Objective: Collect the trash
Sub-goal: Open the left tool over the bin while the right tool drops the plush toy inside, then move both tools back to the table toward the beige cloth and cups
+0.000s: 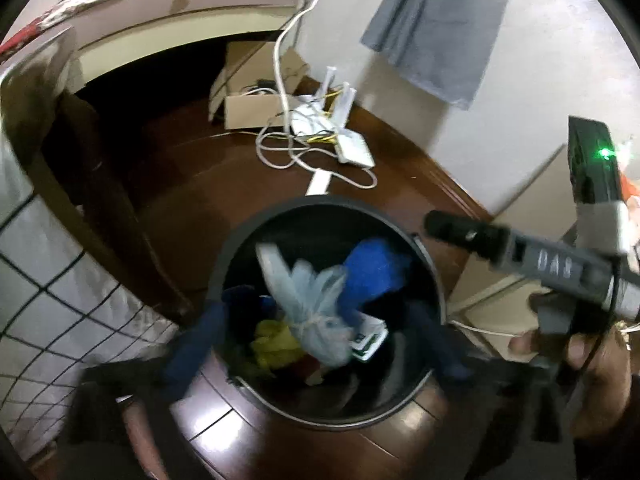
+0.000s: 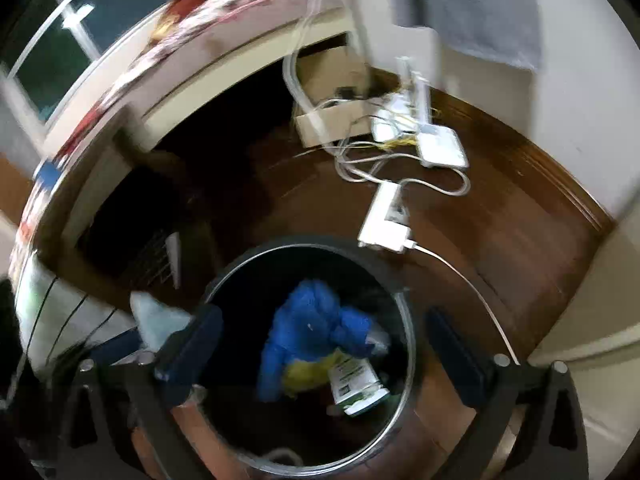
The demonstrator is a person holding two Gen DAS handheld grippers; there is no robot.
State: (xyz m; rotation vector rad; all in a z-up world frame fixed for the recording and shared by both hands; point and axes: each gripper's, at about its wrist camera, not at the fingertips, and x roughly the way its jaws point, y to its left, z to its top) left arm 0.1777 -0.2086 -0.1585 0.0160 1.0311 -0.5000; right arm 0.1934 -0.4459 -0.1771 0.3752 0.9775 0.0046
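A round dark trash bin point(image 1: 236, 248) stands on the wooden floor and also shows in the right wrist view point(image 2: 404, 304). It holds blue crumpled trash point(image 1: 372, 268), a yellow piece point(image 1: 272, 340) and a green-and-white carton point(image 1: 370, 340). A tied pale plastic bag point(image 1: 316, 312) is over the bin's opening between my left fingers. My left gripper point(image 1: 316, 340) is open above the bin. My right gripper point(image 2: 324, 344) is open and empty above the bin; the blue trash point(image 2: 312, 320) and the carton point(image 2: 352, 380) lie below it. The right gripper's body point(image 1: 552, 264) shows at the right in the left wrist view.
A white router point(image 1: 352, 148) with tangled cables, a white power strip point(image 2: 384, 220) and an open cardboard box point(image 1: 252, 108) lie on the floor behind the bin. A bed point(image 1: 160, 12) with a floral cover stands at the back left. A checked white cloth point(image 1: 60, 288) hangs at the left.
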